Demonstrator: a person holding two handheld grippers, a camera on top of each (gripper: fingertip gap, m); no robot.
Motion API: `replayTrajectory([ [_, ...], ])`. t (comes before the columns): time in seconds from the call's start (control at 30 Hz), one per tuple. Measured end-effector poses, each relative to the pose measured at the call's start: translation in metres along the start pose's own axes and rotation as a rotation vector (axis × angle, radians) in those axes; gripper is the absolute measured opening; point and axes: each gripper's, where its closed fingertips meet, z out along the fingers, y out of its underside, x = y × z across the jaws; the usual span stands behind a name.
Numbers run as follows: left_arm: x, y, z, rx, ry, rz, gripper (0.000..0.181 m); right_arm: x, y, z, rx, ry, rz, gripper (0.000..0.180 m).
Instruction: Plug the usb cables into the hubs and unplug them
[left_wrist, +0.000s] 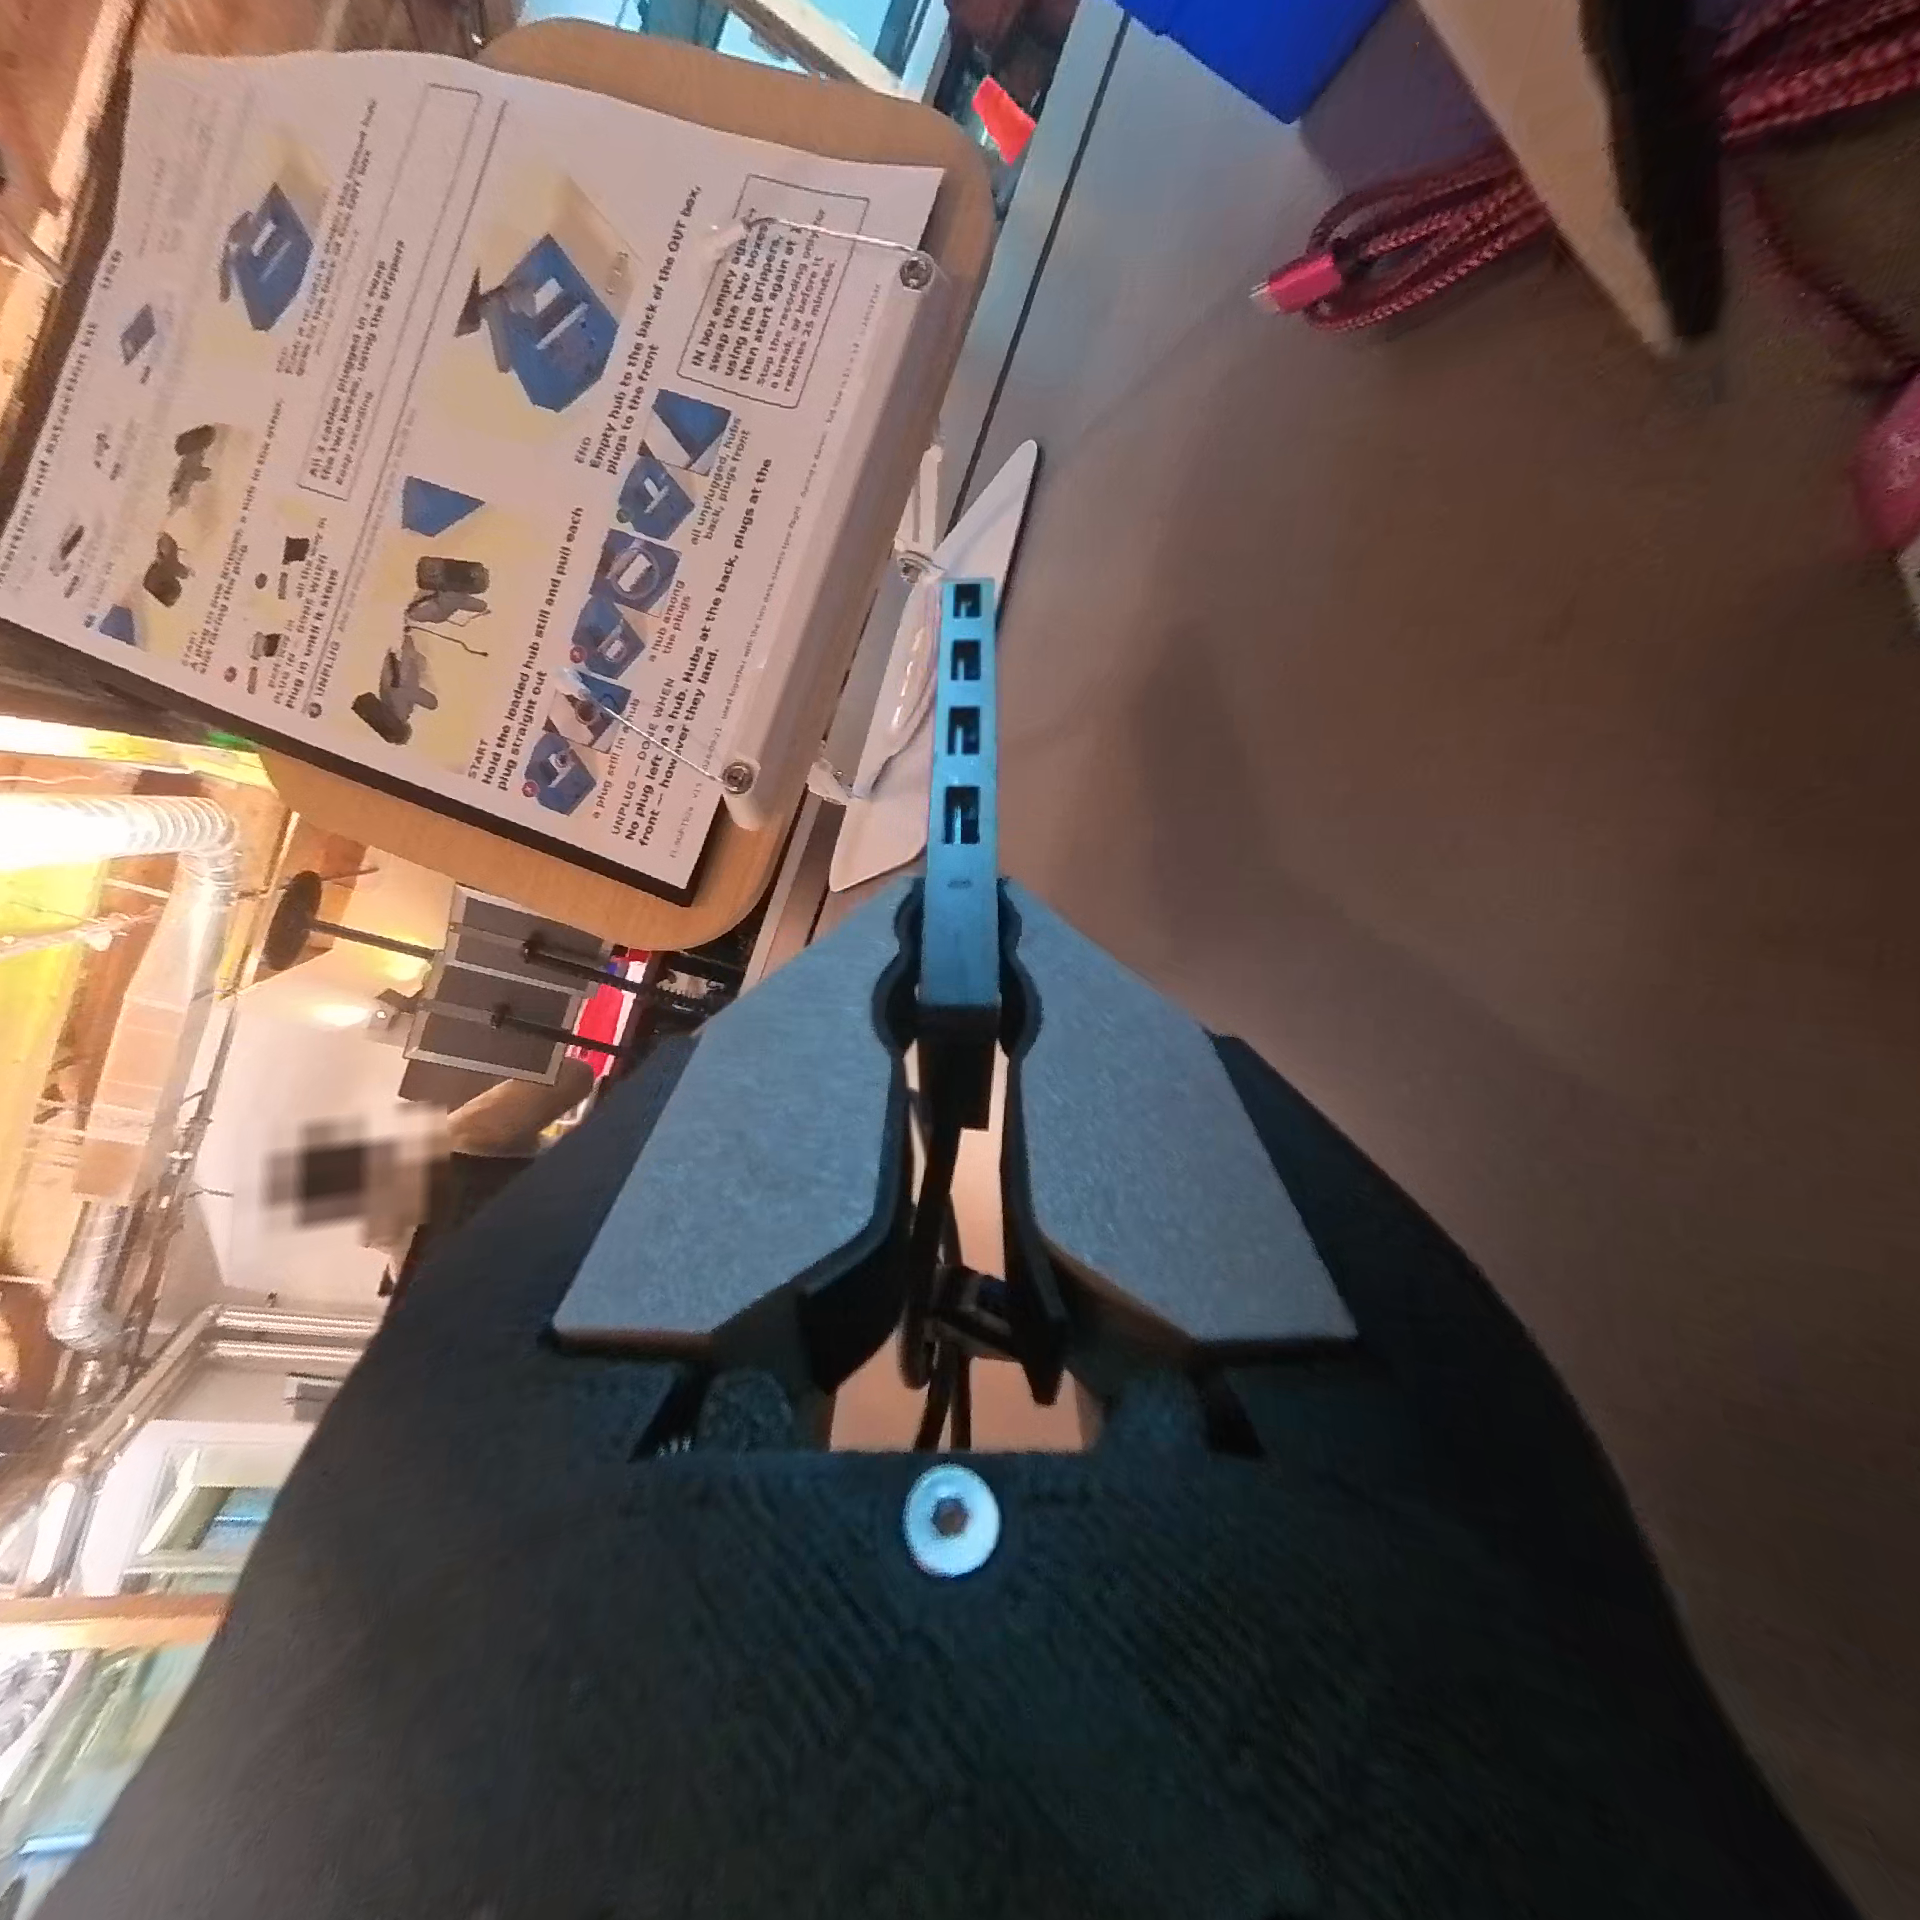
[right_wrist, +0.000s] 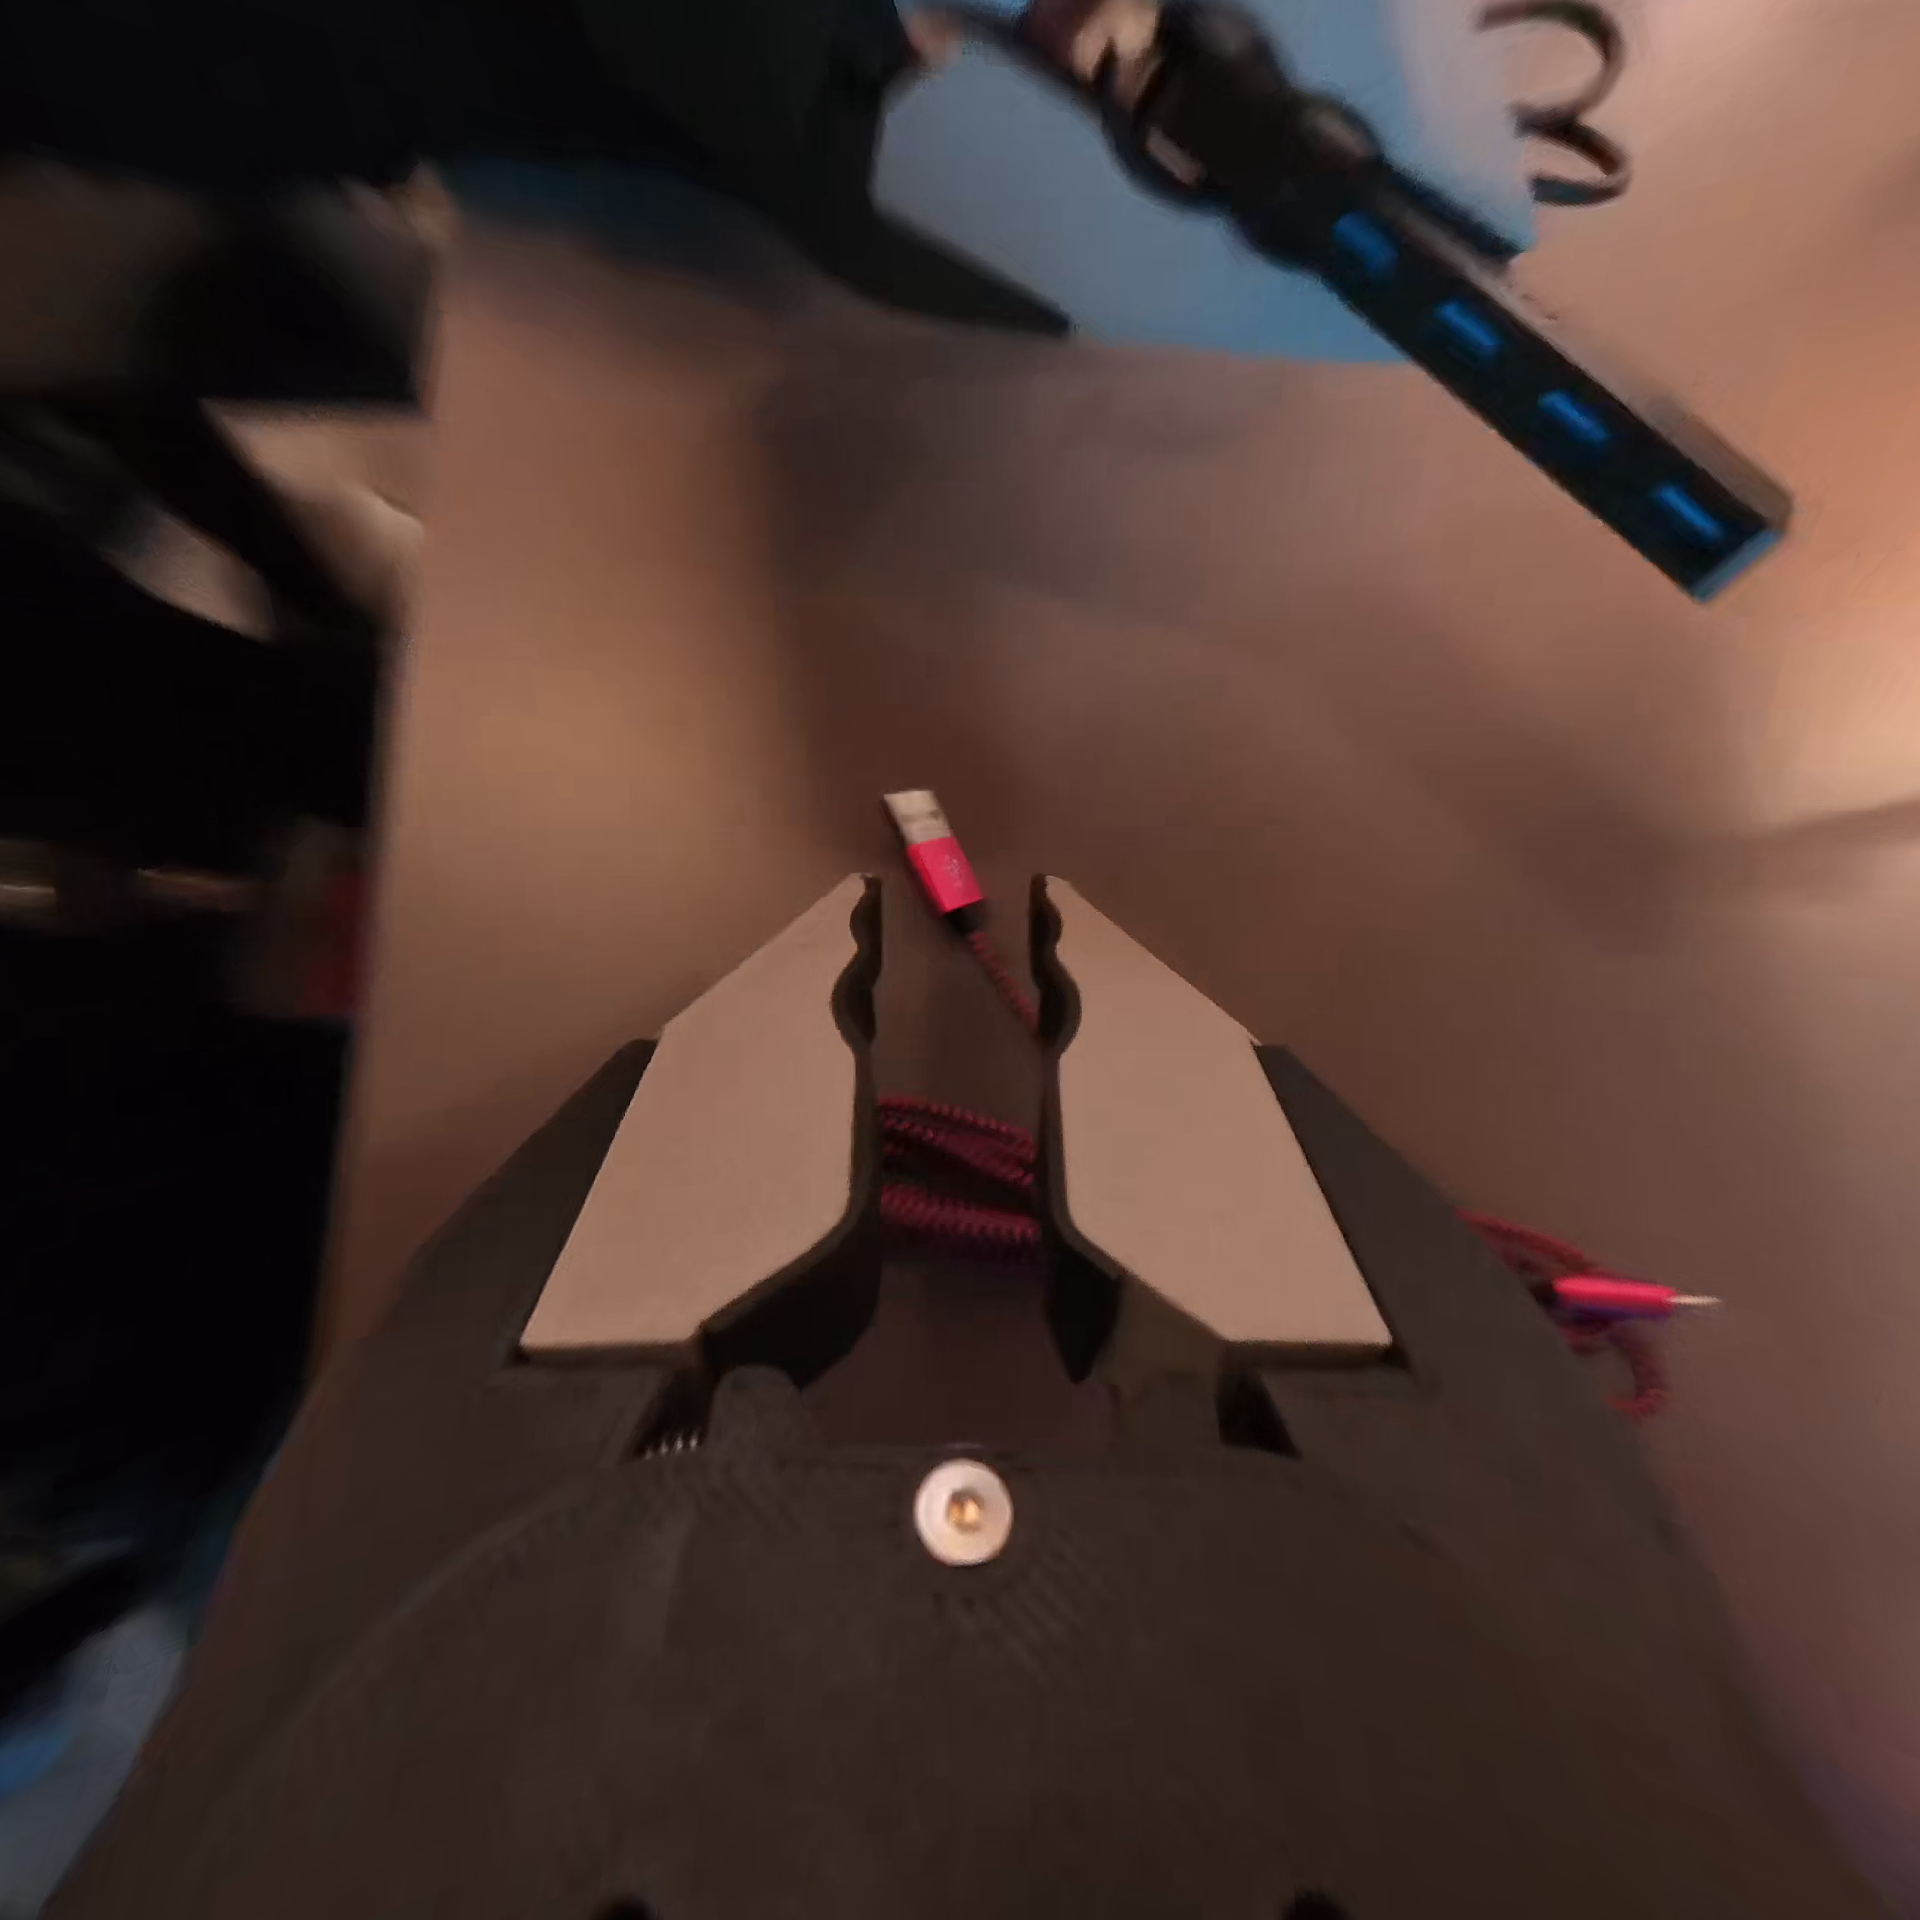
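Left gripper (left_wrist: 958, 914) clamps four-port hub (left_wrist: 968, 727); right gripper (right_wrist: 954, 883), part-open, empty, above red USB plug (right_wrist: 933, 854) on surface (right_wrist: 1247, 779). Best: square fingers across plug casing first.

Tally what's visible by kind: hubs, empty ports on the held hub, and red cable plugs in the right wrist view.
USB hub: 1
Empty ports on it: 4
Red cable plugs: 2, one ahead, one at right
Total: 7

Black grippers (left_wrist: 958, 914) — grey jaws, silver screws
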Motion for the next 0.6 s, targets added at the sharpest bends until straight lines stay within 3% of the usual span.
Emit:
replayTrajectory([
  [0.27, 0.001, -0.003, -0.002, 0.010, 0.006, 0.005, 0.008, 0.015, 0.016, -0.008, -0.049, -0.169, 0.277, 0.024],
  [0.47, 0.005, -0.002, 0.000, 0.011, 0.025, 0.004, 0.009, 0.014, 0.027, 0.010, -0.161, -0.110, 0.040, 0.023],
  [0.6, 0.006, -0.004, -0.001, 0.015, 0.028, 0.005, 0.009, 0.004, 0.018, 0.016, -0.092, -0.173, -0.002, 0.014],
])
